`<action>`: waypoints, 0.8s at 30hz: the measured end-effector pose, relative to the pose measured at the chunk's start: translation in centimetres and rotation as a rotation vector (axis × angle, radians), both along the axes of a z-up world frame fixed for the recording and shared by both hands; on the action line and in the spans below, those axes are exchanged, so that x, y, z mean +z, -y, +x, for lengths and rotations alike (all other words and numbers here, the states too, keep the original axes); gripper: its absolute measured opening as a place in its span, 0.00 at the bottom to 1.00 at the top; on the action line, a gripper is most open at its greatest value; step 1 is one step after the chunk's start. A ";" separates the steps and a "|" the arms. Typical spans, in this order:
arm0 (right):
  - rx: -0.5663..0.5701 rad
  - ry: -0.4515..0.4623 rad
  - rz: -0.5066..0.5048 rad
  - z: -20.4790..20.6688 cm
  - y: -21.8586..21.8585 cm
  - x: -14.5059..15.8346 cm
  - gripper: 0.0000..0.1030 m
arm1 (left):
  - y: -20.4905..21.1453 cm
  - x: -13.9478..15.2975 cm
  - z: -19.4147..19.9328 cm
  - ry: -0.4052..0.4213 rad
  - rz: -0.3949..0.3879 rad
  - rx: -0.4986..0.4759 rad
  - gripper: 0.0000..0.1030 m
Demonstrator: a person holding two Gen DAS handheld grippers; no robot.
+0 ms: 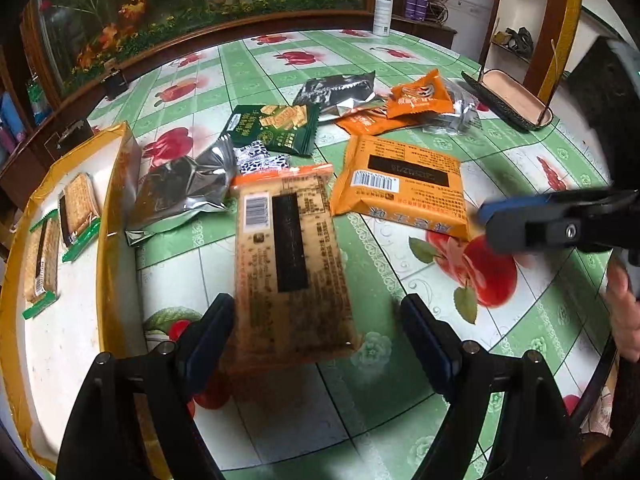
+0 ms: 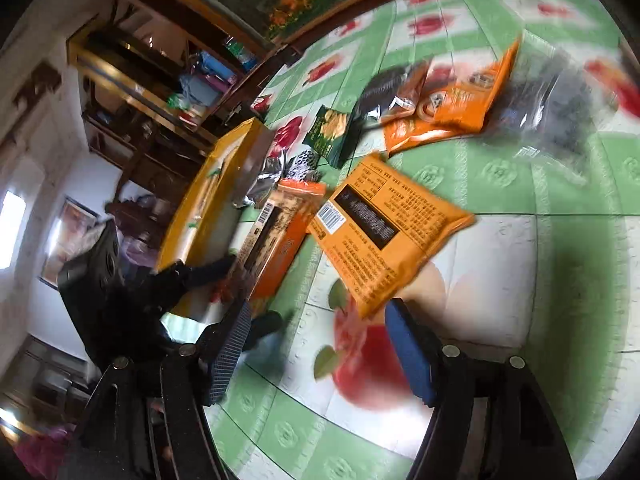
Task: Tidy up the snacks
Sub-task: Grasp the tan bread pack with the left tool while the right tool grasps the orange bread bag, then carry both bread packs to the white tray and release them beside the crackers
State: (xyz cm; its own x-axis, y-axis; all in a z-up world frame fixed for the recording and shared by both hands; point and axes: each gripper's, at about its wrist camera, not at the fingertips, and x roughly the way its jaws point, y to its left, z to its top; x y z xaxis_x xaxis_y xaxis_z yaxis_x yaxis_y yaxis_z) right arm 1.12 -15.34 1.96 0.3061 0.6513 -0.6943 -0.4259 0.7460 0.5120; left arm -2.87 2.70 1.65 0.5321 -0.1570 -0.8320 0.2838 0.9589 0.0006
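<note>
Left gripper (image 1: 316, 320) open, empty, astride long tan-orange plastic cracker pack (image 1: 290, 256): centre fingers, then close. Right gripper (image 2: 320, 344) open, empty.

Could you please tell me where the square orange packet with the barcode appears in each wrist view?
Left wrist view: the square orange packet lies right of centre, beside the long biscuit packet.
Right wrist view: it lies at centre, just above the jaws.
Shared landmark: the yellow-rimmed tray, on the left in both.
</note>
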 end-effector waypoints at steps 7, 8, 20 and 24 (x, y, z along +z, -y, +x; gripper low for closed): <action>0.069 0.214 -0.280 2.3 -2.0 1.3 0.76 | -0.3 -0.2 1.6 -0.022 -0.024 0.042 0.81; 0.086 0.231 -0.298 2.6 -2.4 1.1 0.76 | -0.4 -0.3 1.8 -0.023 -0.025 0.045 0.81; 0.200 0.298 -0.403 2.8 -5.1 -1.1 0.86 | -0.1 -1.0 3.2 0.011 -0.001 0.085 0.76; 0.186 0.324 -0.435 2.7 -5.6 -1.9 0.83 | -0.1 -0.7 3.1 0.030 -0.003 0.090 0.51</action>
